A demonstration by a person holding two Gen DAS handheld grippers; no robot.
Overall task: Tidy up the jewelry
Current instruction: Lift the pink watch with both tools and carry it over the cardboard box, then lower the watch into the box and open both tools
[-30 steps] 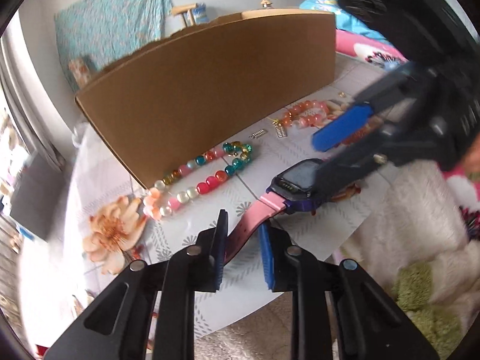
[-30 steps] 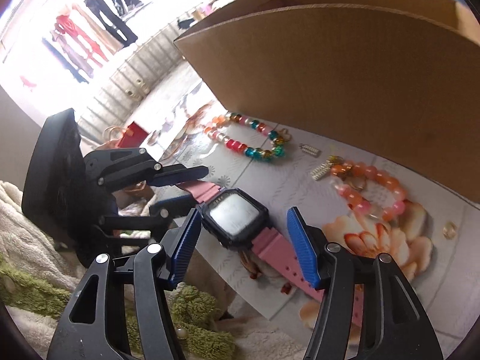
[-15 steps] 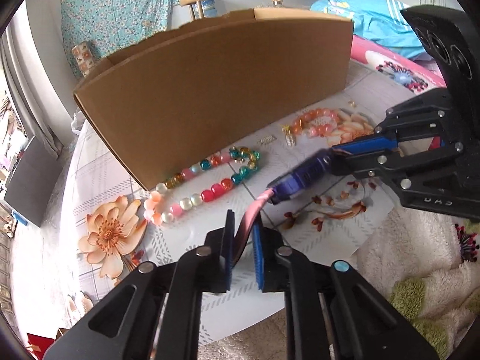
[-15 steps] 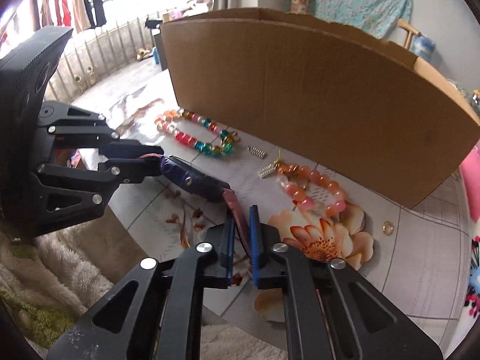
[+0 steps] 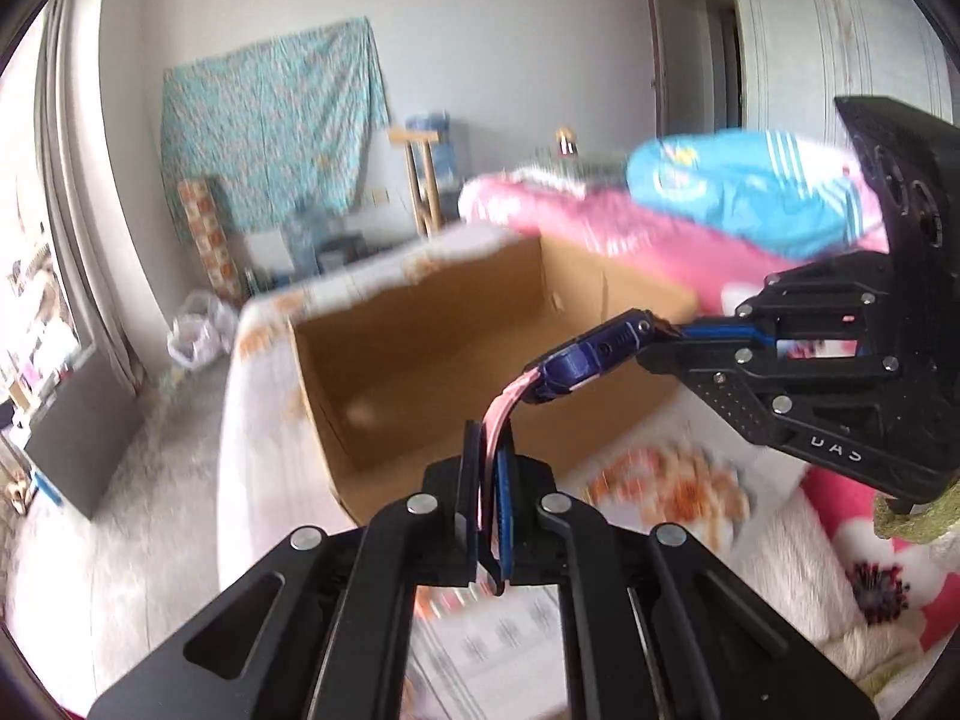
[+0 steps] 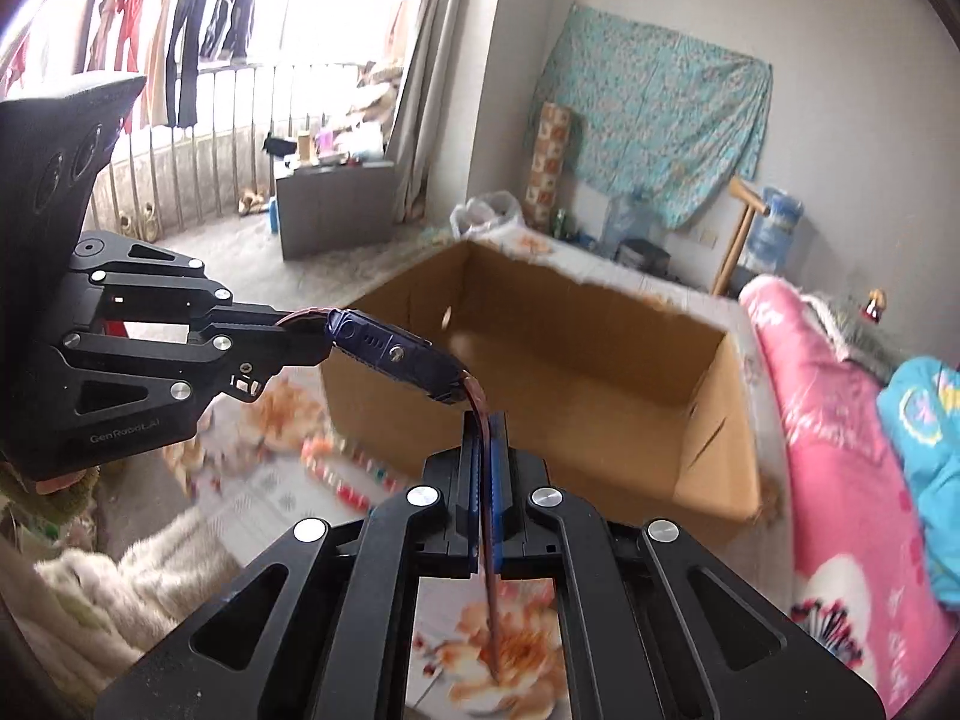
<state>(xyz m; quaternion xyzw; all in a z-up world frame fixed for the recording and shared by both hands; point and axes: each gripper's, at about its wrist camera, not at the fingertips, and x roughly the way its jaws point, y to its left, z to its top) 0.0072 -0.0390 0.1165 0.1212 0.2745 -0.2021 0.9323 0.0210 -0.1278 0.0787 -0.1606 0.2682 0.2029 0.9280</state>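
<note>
A watch with a dark blue case (image 5: 591, 357) and pink straps hangs in the air between both grippers. My left gripper (image 5: 489, 480) is shut on one pink strap (image 5: 498, 420). My right gripper (image 6: 485, 468) is shut on the other strap (image 6: 477, 405); the case also shows in the right wrist view (image 6: 396, 354). The watch is held above the near wall of an open cardboard box (image 5: 432, 354), whose inside shows in the right wrist view (image 6: 576, 360). A small round thing lies on the box floor (image 5: 360, 416).
The box stands on a table with a flowered cloth (image 6: 504, 654). Bead bracelets (image 6: 354, 477) lie blurred on the cloth in front of the box. A fluffy white blanket (image 6: 120, 576) is at the near edge. Pink bedding (image 6: 828, 438) lies to the right.
Both grippers have lifted the watch off the table and risen, so the box's open inside now shows. Both stay shut on the straps. The view is motion-blurred.
</note>
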